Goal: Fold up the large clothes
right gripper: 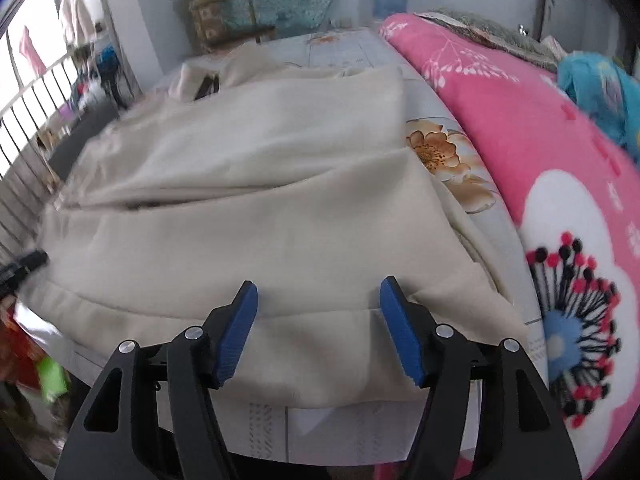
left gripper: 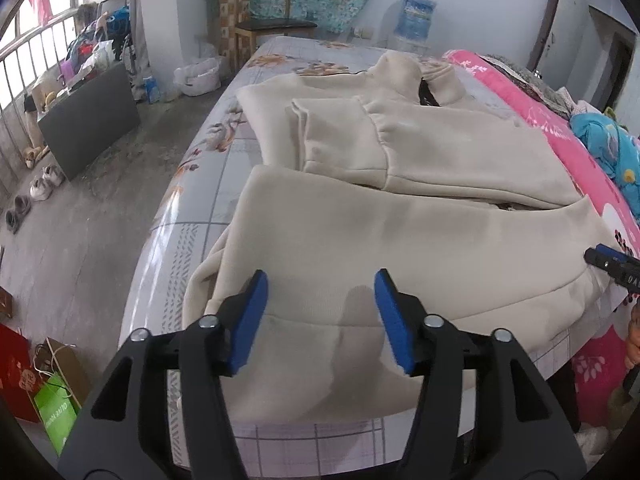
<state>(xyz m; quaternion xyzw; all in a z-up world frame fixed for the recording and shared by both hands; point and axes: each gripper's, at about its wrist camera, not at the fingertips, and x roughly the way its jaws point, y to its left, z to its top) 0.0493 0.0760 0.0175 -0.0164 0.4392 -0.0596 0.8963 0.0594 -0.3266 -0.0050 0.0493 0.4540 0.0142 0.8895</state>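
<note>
A large cream sweatshirt (left gripper: 400,232) lies spread on the bed, its sleeves folded across the body and its collar at the far end. The hem hangs near the bed's front edge. My left gripper (left gripper: 320,280) hovers over the left part of the hem, open, with nothing pinched between the blue pads. Over the hem's right part (right gripper: 320,344) my right gripper (right gripper: 318,290) is also open and grips no cloth. Each gripper's tip shows at the edge of the other's view: the right gripper (left gripper: 612,264) and the left gripper (right gripper: 24,262).
The bed sheet (left gripper: 208,208) is pale with a flower print. A pink floral quilt (right gripper: 540,168) and blue bedding (right gripper: 600,88) lie along the right side. A wooden chair (left gripper: 264,20) and water bottle (left gripper: 414,16) stand beyond the bed. Shoes (left gripper: 44,184), bags (left gripper: 56,404) and a dark board (left gripper: 92,120) sit on the floor at left.
</note>
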